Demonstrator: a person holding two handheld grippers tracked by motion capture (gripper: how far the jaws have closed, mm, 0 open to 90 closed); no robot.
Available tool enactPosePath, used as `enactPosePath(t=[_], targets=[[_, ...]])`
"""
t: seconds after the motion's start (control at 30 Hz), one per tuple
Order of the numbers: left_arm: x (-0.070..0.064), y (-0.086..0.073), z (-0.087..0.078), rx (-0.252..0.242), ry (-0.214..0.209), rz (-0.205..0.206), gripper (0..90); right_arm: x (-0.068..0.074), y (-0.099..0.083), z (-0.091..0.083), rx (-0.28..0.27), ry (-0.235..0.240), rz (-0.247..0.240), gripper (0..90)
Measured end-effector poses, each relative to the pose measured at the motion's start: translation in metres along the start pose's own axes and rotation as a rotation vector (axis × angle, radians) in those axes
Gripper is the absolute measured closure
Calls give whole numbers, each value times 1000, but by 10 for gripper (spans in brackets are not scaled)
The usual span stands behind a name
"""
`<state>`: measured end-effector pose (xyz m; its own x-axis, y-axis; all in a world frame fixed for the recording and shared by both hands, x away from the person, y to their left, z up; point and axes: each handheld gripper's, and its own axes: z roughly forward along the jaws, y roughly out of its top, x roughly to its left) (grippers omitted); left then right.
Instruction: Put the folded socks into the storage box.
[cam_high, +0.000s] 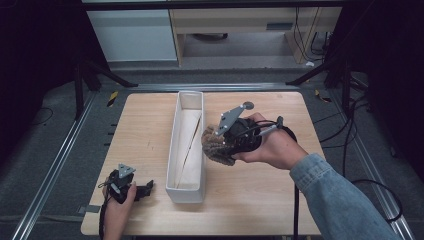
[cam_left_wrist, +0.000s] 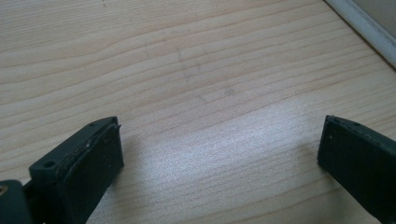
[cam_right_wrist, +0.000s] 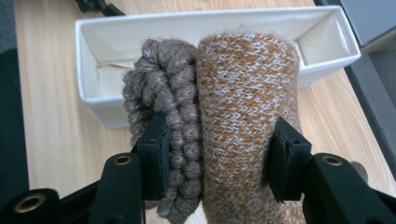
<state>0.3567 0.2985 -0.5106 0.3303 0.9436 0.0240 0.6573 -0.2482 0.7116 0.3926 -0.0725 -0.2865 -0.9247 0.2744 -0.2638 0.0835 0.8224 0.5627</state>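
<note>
- My right gripper (cam_right_wrist: 219, 161) is clamped on a knitted bundle (cam_right_wrist: 215, 116): 1 grey-brown chunky piece pressed against 1 orange-and-white flecked piece, with 1 jaw on each outer side.
- In the high view I see that bundle (cam_high: 216, 145) held just beside the right wall of the white bin (cam_high: 172, 150), about midway along it and above the table (cam_high: 260, 195).
- The bin is long and narrow, lined with pale fabric that folds along its floor; I can make out nothing else lying in it.
- My left gripper (cam_left_wrist: 219, 149) has its jaws wide apart over bare wood, gripping nothing. In the high view it (cam_high: 142, 190) sits near the bin's near-left corner.
- I can read no labels, brands or writing.
</note>
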Motion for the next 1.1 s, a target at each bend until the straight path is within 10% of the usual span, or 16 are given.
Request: enactPosePath(t=[1.1], targets=[[0, 0, 0, -2, 0, -3, 0, 2, 37, 25, -67, 84, -17, 493]])
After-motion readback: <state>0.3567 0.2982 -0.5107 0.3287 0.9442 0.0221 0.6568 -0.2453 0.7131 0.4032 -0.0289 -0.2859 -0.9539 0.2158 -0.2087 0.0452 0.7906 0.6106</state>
